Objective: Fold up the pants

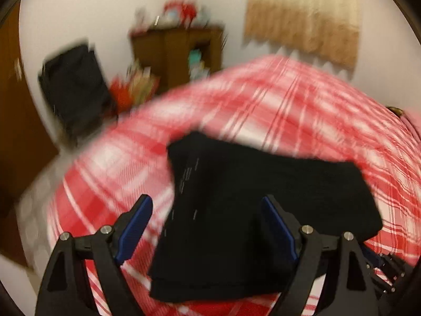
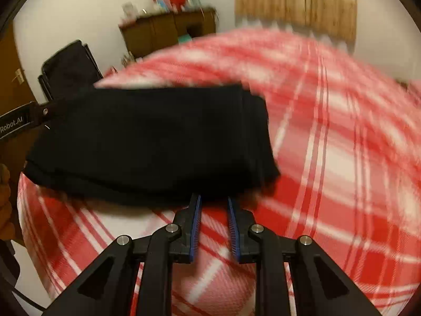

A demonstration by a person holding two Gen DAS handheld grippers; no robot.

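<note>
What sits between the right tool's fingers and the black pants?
Nothing: in the right wrist view, only bare red plaid bedcover shows between the right tool fingertips and the folded pants edge just ahead.

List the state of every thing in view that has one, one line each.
Black pants: folded into a compact stack, lying on the bed.
Plaid bedspread: spread over the bed.
Left hand-held gripper: wide open, gripping nothing.
Right hand-held gripper: narrowly open, empty, at the pants' near edge.
</note>
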